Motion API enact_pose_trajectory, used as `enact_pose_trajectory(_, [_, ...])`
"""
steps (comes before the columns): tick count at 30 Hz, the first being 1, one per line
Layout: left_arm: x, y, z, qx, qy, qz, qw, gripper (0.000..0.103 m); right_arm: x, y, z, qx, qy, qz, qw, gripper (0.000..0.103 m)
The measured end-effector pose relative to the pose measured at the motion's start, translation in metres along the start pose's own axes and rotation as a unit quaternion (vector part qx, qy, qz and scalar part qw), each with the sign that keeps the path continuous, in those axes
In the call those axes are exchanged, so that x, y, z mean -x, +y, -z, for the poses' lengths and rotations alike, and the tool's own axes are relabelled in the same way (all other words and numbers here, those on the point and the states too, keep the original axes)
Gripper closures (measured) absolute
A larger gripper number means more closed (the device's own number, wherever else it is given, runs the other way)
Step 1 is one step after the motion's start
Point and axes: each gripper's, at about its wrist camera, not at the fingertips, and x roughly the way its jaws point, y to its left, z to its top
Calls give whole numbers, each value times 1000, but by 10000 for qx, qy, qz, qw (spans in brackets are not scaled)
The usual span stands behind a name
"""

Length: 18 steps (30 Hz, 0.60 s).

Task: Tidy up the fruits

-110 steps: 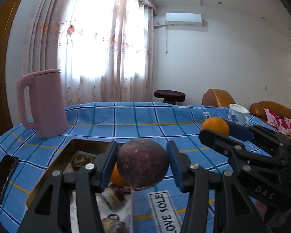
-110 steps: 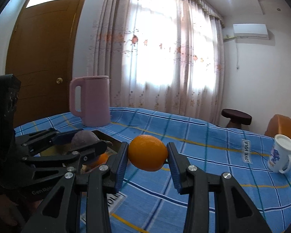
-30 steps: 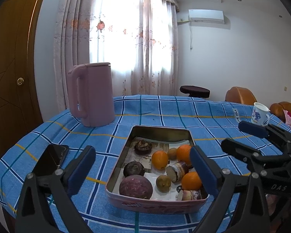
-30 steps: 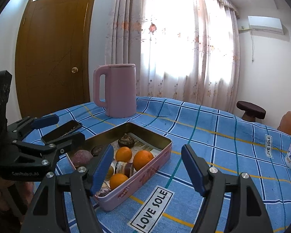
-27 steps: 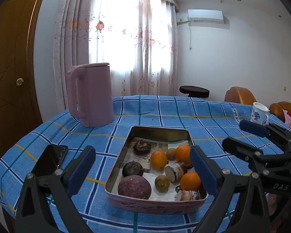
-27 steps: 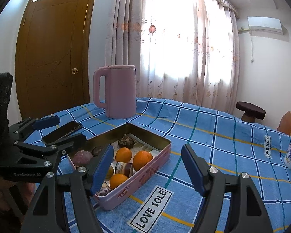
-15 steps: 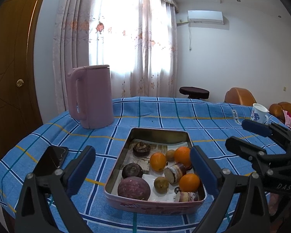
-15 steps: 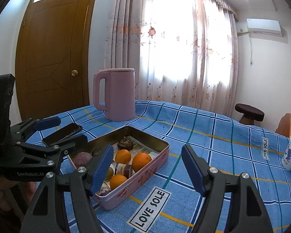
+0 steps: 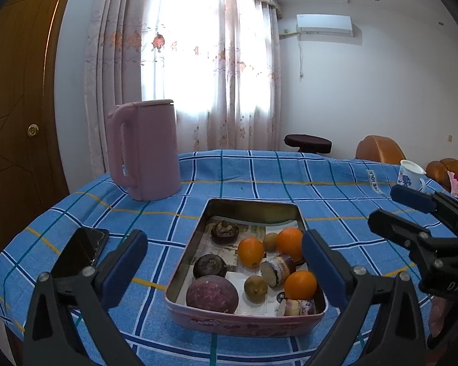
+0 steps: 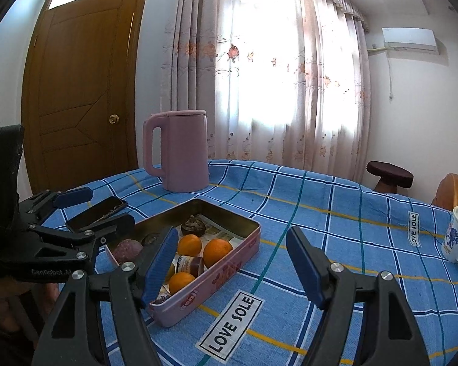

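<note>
A pink metal tin [image 9: 247,324] [image 10: 216,270] sits on the blue checked tablecloth and holds the fruit. In it lie a large purple passion fruit [image 9: 212,294] [image 10: 127,248], three oranges [image 9: 300,284] [image 10: 217,252], dark mangosteens [image 9: 224,230], small brown fruits [image 9: 255,287] and cut pieces. My left gripper [image 9: 224,271] is open and empty, held back from the tin's near end. My right gripper [image 10: 232,263] is open and empty, to the right of the tin. Each gripper shows in the other's view [image 9: 412,210] [image 10: 85,210].
A pink kettle [image 9: 145,149] [image 10: 180,149] stands behind the tin at the left. A black phone [image 9: 79,251] [image 10: 97,212] lies left of the tin. A white mug [image 9: 410,175] [image 10: 456,235] stands at the far right. A stool and orange chairs stand beyond the table.
Earlier the left gripper held the passion fruit and the right an orange; both fruits now lie in the tin. Over the last second both open grippers drew back slightly.
</note>
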Motion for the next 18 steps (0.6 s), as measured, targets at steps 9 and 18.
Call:
enact_pose_trajectory(9, [1,-1,-2,-37,-21,-163,9999,0,8,-13,0,-101,-74,163,9998,29])
enact_pose_trajectory(18, [8,-8,-10,-55,-178,-208,9996,0,18,-28,4,-242,-144,297,9992,28])
